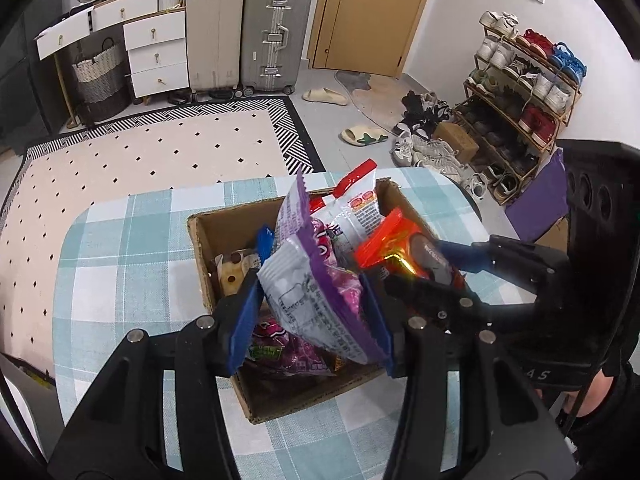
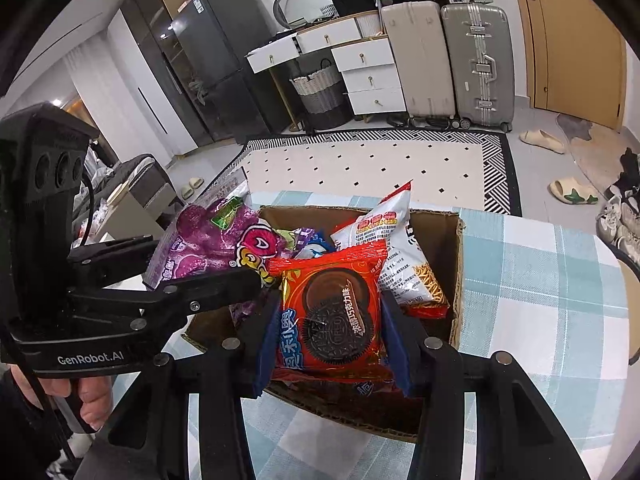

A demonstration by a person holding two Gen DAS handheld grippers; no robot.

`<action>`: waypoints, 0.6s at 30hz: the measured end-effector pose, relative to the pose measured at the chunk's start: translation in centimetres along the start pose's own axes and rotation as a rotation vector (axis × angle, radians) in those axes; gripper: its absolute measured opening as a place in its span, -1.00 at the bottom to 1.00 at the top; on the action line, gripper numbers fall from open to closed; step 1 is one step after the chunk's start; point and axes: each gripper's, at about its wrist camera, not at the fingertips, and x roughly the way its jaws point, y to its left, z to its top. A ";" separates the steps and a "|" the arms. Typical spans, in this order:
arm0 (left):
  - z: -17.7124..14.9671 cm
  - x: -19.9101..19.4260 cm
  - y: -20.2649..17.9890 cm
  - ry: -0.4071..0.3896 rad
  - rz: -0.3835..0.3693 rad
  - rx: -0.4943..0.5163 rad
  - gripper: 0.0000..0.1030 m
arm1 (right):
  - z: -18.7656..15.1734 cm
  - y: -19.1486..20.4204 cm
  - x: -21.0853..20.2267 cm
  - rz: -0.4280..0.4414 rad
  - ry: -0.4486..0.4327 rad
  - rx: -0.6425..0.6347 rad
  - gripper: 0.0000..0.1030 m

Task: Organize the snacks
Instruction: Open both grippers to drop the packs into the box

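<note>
- Blue-padded fingers [image 1: 244, 320] of the left gripper [image 1: 312, 320] fill the bottom of the left wrist view, clamped on a purple-and-white snack packet [image 1: 316, 300] that stands tilted between them over the cardboard box [image 1: 200, 248].
- Right gripper [image 2: 332, 336], low in its own view, has its fingers [image 2: 268, 340] pressed against both side edges of a red chocolate-cookie packet [image 2: 332, 312], held face-up above the box's near edge.
- From the left wrist view, the right gripper comes in from 3 o'clock, the red packet just beside the purple one.
- Inside the box lie more snacks: a white-and-red packet [image 2: 396, 248] leaning toward the far wall at 1 o'clock in the right wrist view, and a purple grape-printed bag [image 1: 288, 352] on the bottom.
- That box sits on a surface covered with a teal-and-white checked cloth [image 1: 120, 248].
- A hand [image 2: 88, 396] grips the left gripper's handle at 8 o'clock in the right wrist view.
- Beyond the surface, a dotted rug [image 1: 160, 148] lies on the floor at 12 o'clock.
</note>
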 end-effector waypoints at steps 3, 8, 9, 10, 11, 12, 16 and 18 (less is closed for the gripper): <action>-0.4 -0.7 -0.5 -0.028 0.001 0.015 -0.03 | 0.0 0.2 -0.5 0.016 -0.018 -0.008 0.01; -0.7 -1.9 -0.3 -0.041 -0.002 0.007 0.16 | 0.0 1.0 -1.8 -0.011 -0.031 -0.028 0.03; -0.9 -2.4 -0.3 -0.047 -0.001 0.007 0.21 | -0.1 1.1 -2.2 -0.013 -0.039 -0.029 0.03; -1.1 -2.9 -0.3 -0.051 0.001 0.011 0.24 | -0.1 1.4 -2.7 -0.010 -0.045 -0.033 0.03; -1.3 -3.3 -0.4 -0.056 0.007 0.017 0.25 | -0.2 1.5 -3.0 -0.010 -0.048 -0.037 0.03; -1.6 -3.8 -0.6 -0.064 0.023 0.026 0.31 | -0.2 1.8 -3.6 -0.018 -0.055 -0.045 0.03; -2.8 -6.4 -1.5 -0.106 0.051 0.051 0.38 | -0.7 2.8 -5.4 -0.032 -0.080 -0.066 0.03; -3.5 -7.9 -2.0 -0.134 0.062 0.065 0.41 | -0.8 3.2 -6.3 -0.037 -0.098 -0.076 0.04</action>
